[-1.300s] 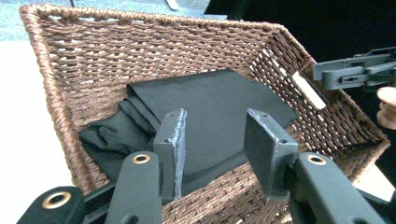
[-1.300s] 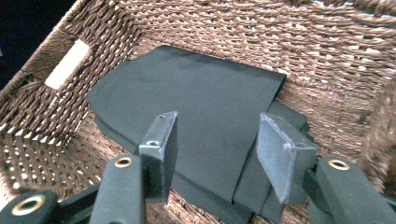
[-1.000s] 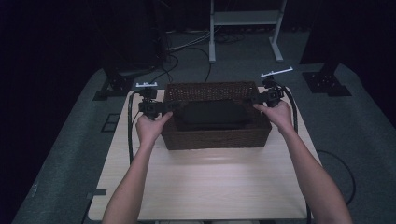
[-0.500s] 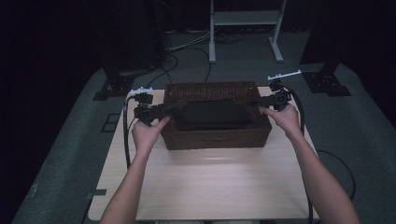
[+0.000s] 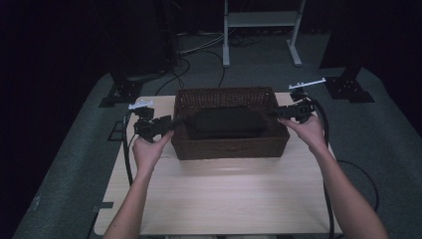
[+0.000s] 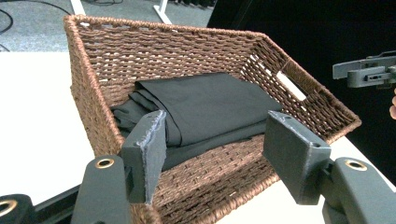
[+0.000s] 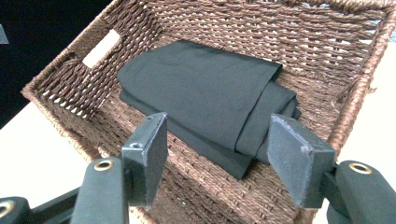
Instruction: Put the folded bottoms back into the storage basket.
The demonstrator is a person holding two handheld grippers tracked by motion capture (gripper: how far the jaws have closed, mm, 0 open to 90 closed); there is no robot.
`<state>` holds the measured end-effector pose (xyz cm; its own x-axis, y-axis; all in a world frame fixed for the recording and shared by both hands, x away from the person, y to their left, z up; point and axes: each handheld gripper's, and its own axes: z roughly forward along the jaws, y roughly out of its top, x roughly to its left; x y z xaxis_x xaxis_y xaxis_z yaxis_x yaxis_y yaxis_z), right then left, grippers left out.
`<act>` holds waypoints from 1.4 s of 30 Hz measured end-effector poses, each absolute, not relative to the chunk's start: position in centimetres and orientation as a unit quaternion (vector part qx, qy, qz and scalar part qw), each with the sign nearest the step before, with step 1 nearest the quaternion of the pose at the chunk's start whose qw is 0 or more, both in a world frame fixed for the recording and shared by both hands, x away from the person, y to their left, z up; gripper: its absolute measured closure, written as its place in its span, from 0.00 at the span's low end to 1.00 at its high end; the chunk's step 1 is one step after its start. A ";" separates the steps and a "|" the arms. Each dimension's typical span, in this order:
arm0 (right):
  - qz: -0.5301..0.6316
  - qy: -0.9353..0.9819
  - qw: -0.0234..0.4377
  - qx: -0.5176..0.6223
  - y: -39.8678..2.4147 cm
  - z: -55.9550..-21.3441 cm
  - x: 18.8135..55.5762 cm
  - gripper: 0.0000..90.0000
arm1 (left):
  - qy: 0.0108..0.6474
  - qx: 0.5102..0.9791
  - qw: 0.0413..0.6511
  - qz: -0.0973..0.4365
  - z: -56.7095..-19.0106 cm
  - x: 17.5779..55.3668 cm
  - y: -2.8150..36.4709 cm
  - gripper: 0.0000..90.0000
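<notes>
Letting go of wicker basket (image 5: 229,144) mid-desk (image 5: 219,199), folded black cloth (image 5: 226,122) inside. Left claw (image 5: 171,121) at basket's left end, right claw (image 5: 279,113) at right end, both half-wide, just been opening, gripping nothing. Next, probably: backing clear.

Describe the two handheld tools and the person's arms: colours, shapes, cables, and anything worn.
Both tools, the left tool and the right tool, are black. Each ends in two flat, dark grey rectangular pads on black jaw arms with brass-coloured rivets. Each carries a pale grey plate on top and trails a thick black cable. The forearms are bare, with no sleeves or gloves.
</notes>
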<state>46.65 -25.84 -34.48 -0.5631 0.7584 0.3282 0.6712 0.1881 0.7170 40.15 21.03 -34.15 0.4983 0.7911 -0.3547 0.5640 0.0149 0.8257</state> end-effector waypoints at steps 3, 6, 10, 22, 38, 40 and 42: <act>0.433 0.772 0.050 0.463 -26.0 -34.4 46.2 0.40 | 0.485 0.692 0.522 0.112 -34.2 39.5 21.3 0.40; 0.433 0.773 0.050 0.461 -26.1 -34.2 45.9 0.40 | 0.482 0.695 0.521 0.116 -34.3 38.9 21.5 0.40; 0.431 0.776 0.051 0.458 -26.1 -33.9 45.5 0.39 | 0.481 0.693 0.523 0.117 -34.5 38.3 21.9 0.39; 0.434 0.774 0.056 0.458 -27.1 -34.5 44.0 0.38 | 0.490 0.685 0.526 0.119 -35.6 36.9 23.0 0.35; 0.438 0.770 0.057 0.460 -28.9 -35.7 41.7 0.37 | 0.489 0.689 0.521 0.123 -37.1 35.4 23.2 0.33; 0.439 0.769 0.057 0.461 -29.2 -36.1 41.3 0.37 | 0.490 0.688 0.520 0.127 -37.2 35.1 23.3 0.32; 0.439 0.768 0.057 0.462 -29.4 -36.3 41.1 0.36 | 0.487 0.688 0.523 0.127 -37.3 35.0 23.4 0.32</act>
<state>41.11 -29.43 -36.26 -0.5665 0.7604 0.3175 0.6597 0.1876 0.7278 34.99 23.36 -37.26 0.4941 0.8021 -0.3354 0.5371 0.0217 0.8432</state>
